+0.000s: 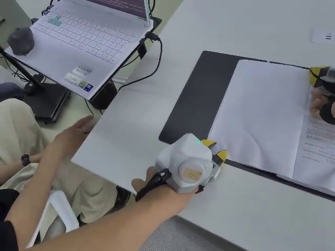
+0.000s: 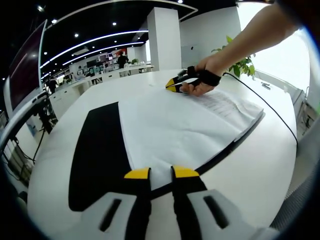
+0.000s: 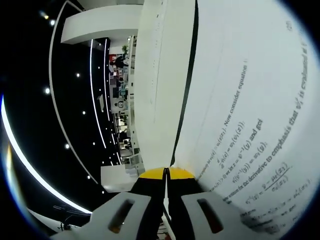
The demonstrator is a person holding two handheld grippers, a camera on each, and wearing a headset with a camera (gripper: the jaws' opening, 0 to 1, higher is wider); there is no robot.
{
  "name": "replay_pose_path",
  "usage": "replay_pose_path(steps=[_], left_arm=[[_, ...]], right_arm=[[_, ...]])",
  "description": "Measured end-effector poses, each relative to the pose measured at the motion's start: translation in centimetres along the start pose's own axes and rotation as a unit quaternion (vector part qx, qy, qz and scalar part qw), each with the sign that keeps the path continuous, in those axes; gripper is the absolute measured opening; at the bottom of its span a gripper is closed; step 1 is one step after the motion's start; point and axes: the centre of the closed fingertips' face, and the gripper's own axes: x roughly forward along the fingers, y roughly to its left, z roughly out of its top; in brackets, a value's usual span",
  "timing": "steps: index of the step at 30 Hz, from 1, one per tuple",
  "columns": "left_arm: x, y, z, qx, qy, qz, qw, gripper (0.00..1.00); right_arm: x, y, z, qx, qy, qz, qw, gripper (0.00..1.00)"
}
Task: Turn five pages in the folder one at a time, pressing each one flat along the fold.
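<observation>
White table (image 1: 251, 26), laptop (image 1: 89, 36) beside folder (image 1: 199, 99) | my left gripper (image 2: 161, 173) at folder's near edge, jaws slightly apart | right gripper (image 3: 165, 172) pinches printed page (image 3: 250, 125).

Right claw (image 1: 316, 76): cut off by the head view's right edge and partly covered by the hand (image 1: 315, 102) holding it. Folder (image 1: 193, 99): the part beyond the Right claw runs out of frame. Printed page (image 3: 250, 150): lines beside the claw's tips are readable, those farther off too blurred to read. Whether a sheet lies between the closed tips is hidden. Left claw (image 1: 215, 149): jaws hidden behind its housing save the yellow tips.
</observation>
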Motion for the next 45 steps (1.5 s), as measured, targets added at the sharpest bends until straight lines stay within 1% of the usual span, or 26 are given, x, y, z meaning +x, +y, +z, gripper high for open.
replay_pose_path(steps=[3,5,8,14,15,19,20,21,23,30,31,33,34,36,38,39,41,43,45], left_arm=[[0.0,0.0,0.0,0.000,-0.001,0.000,1.0000,0.14],[0.0,0.0,-0.1,0.000,-0.001,0.000,1.0000,0.14],[0.0,0.0,0.0,-0.002,-0.001,0.000,1.0000,0.14],[0.0,0.0,0.0,-0.004,-0.001,0.000,1.0000,0.14],[0.0,0.0,0.0,-0.003,-0.002,0.000,1.0000,0.14],[0.0,0.0,0.0,-0.003,-0.002,0.000,1.0000,0.14],[0.0,0.0,0.0,-0.003,-0.002,0.000,1.0000,0.14],[0.0,0.0,0.0,-0.002,-0.002,-0.001,1.0000,0.14],[0.0,0.0,0.0,0.000,-0.001,-0.001,1.0000,0.14],[-0.1,-0.1,0.0,-0.002,0.000,-0.001,1.0000,0.14],[-0.1,-0.1,0.0,-0.001,0.000,-0.001,1.0000,0.14],[-0.1,-0.1,0.0,-0.002,0.000,-0.001,1.0000,0.14],[-0.1,-0.1,0.0,-0.002,0.001,-0.001,1.0000,0.14],[-0.1,-0.1,0.1,-0.001,0.002,-0.001,1.0000,0.14],[-0.1,-0.1,0.0,-0.002,0.003,-0.001,1.0000,0.14],[-0.1,-0.1,0.0,-0.001,0.004,-0.001,1.0000,0.14],[-0.1,-0.1,0.0,-0.002,0.004,-0.001,1.0000,0.14],[-0.1,-0.1,0.0,-0.001,0.005,-0.001,1.0000,0.14],[-0.1,-0.1,0.0,-0.001,0.005,-0.001,1.0000,0.14]], right_arm=[[0.1,0.0,0.1,-0.001,0.000,0.002,1.0000,0.00],[-0.5,0.3,-0.5,-0.004,0.003,0.004,1.0000,0.00],[-0.7,0.2,-0.7,-0.011,0.010,0.001,0.9999,0.00],[-1.5,-0.5,-1.3,-0.030,0.041,-0.008,0.9987,0.00],[-1.6,-0.5,-1.4,-0.031,0.043,-0.009,0.9985,0.00],[-2.6,-1.0,-2.4,-0.037,0.067,-0.011,0.9970,0.00],[-3.0,-1.2,-2.8,-0.039,0.081,-0.011,0.9959,0.00],[-3.2,-1.3,-3.0,-0.039,0.083,-0.012,0.9957,0.00],[-3.9,-1.5,-3.5,-0.040,0.098,-0.013,0.9943,0.00],[-6.2,-2.3,-5.3,-0.046,0.132,-0.017,0.9900,0.00],[-6.7,-2.5,-5.7,-0.053,0.144,-0.018,0.9879,0.00],[-7.3,-2.9,-6.2,-0.056,0.154,-0.019,0.9863,0.00],[-7.5,-3.0,-6.3,-0.056,0.155,-0.019,0.9861,0.00],[-8.3,-3.2,-6.9,-0.060,0.162,-0.020,0.9848,0.00],[-9.2,-3.4,-7.4,-0.062,0.163,-0.019,0.9845,0.00],[-9.8,-3.5,-8.0,-0.064,0.172,-0.020,0.9827,0.00],[-10.4,-3.7,-8.6,-0.068,0.179,-0.019,0.9814,0.00],[-11.4,-4.1,-9.6,-0.077,0.192,-0.021,0.9781,0.00],[-12.2,-4.6,-10.2,-0.086,0.197,-0.025,0.9764,0.00]])
